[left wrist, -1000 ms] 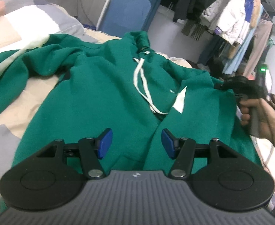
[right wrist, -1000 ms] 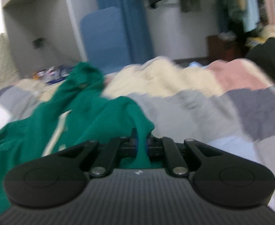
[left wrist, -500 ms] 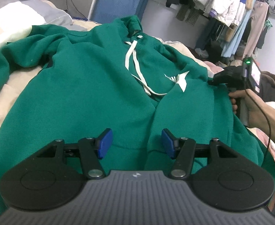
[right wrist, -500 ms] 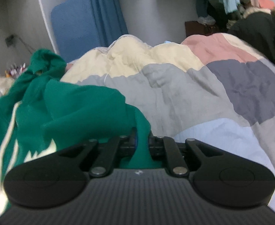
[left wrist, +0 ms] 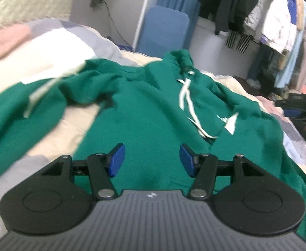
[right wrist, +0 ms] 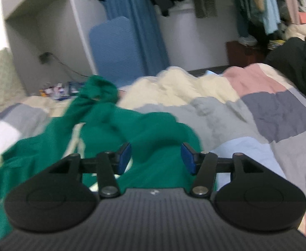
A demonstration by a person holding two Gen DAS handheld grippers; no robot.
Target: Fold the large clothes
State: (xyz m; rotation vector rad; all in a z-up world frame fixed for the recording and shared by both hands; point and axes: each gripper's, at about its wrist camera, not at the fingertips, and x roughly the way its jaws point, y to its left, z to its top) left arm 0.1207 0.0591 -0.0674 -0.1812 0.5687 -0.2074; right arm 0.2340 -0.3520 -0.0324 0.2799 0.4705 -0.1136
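Note:
A large green hoodie (left wrist: 148,113) with white drawstrings (left wrist: 186,96) lies face up on the bed, hood toward the far end. Its left sleeve (left wrist: 27,100) stretches out to the left; its right sleeve is folded over the chest. My left gripper (left wrist: 152,160) is open and empty above the hoodie's lower body. My right gripper (right wrist: 156,156) is open, with the folded green sleeve (right wrist: 157,133) lying loose just beyond its blue pads. The right gripper also shows at the right edge of the left wrist view (left wrist: 299,104).
A patchwork quilt (right wrist: 257,113) in grey, cream, pink and blue covers the bed. A blue panel (left wrist: 163,29) leans on the far wall. A rack of hanging clothes (left wrist: 278,16) stands at the back right. Dark clothing (right wrist: 295,62) lies at the bed's right edge.
My right gripper has opened and let go of the green sleeve, which now lies over the hoodie's chest. Both grippers have drawn back and risen a little.

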